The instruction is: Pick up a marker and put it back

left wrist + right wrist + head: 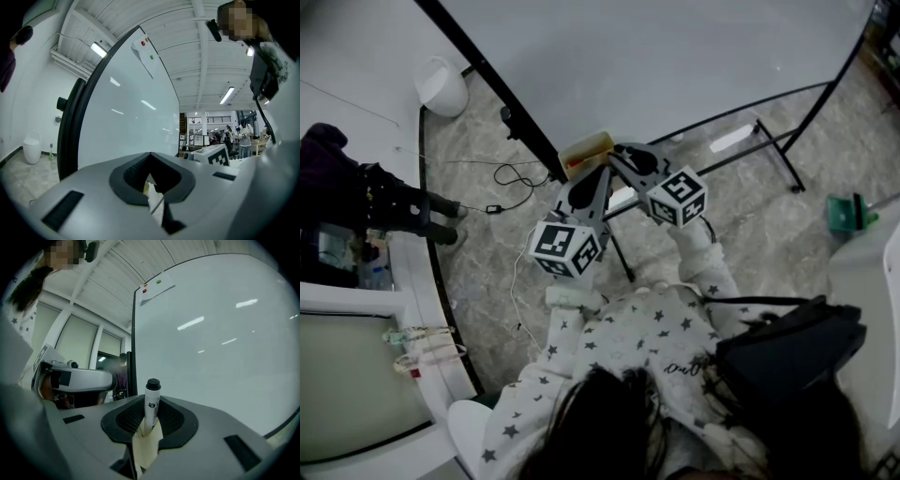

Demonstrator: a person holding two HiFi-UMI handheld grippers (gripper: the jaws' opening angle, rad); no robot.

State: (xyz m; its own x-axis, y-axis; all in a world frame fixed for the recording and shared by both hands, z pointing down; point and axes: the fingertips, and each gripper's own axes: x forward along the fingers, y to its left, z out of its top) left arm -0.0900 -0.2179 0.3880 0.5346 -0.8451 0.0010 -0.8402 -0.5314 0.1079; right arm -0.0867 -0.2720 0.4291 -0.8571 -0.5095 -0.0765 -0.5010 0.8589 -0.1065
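The right gripper (pixel 149 422) has its jaws pinching a white-barrelled marker with a black cap (pixel 151 401), cap towards 12 o'clock. The left gripper (pixel 152 180) has its jaws pressed together on nothing. The pick-up looks done, so the next move calls for carrying the marker back to its place by the glossy white board (pixel 220 333); the barrel's print is too small to read.

The marker (pixel 152 403) stands in the right gripper (pixel 148 423), before the whiteboard (pixel 215 333).

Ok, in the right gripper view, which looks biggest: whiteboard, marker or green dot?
1. Whiteboard: fills most of the view.
2. Marker: held by the right gripper, near the camera, so it looks big.
3. Green dot: tiny, high on the board.
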